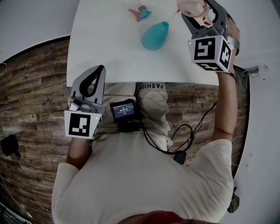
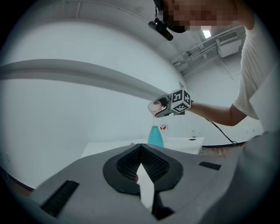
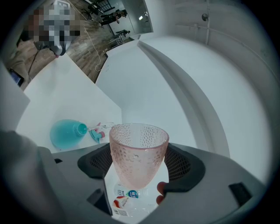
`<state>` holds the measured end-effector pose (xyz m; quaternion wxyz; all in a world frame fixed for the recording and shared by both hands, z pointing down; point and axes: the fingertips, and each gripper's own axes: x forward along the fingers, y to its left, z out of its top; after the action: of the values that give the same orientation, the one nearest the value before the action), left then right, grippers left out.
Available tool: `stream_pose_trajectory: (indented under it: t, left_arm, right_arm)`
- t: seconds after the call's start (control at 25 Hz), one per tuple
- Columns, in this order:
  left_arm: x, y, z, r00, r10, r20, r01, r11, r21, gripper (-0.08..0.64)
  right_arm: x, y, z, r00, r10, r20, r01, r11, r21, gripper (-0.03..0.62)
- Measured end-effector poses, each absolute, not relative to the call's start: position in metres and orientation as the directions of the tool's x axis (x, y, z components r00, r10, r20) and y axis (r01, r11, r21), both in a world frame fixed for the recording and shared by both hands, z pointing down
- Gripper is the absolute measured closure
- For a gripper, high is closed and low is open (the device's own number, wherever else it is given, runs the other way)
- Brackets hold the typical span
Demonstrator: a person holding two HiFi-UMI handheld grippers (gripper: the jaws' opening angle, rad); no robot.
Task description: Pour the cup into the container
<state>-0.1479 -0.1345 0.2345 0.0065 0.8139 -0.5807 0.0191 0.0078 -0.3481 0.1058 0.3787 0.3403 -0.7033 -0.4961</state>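
Note:
A pink dimpled glass cup [image 3: 138, 153] is tipped on its side high above the white table [image 1: 105, 52], with my right gripper [image 3: 138, 168] shut on it. In the head view the cup [image 1: 191, 7] hangs up and to the right of a teal narrow-necked container [image 1: 155, 36] that stands on the table. Seen from the left gripper view, the cup [image 2: 155, 106] is over the container [image 2: 155, 136], and a thin stream seems to fall between them. My left gripper [image 1: 101, 70] is shut and empty at the table's front edge, low on the left.
A clear plastic bottle with a red and white label [image 3: 124, 197] stands on the table under my right gripper. Small pink and teal clips [image 1: 139, 13] lie at the far side behind the container. Wood floor [image 1: 35, 87] surrounds the table.

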Motion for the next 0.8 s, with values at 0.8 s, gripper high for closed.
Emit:
stream_pose_trajectory:
  t: [0.8]
  left_arm:
    - [-0.1484, -0.1337, 0.233, 0.325, -0.945, 0.038, -0.946, -0.325, -0.013, 0.549]
  right_arm:
    - [0.0101, -0.3474, 0.0982, -0.476, -0.865, 0.157, -0.077, 0.219, 0.973, 0.219]
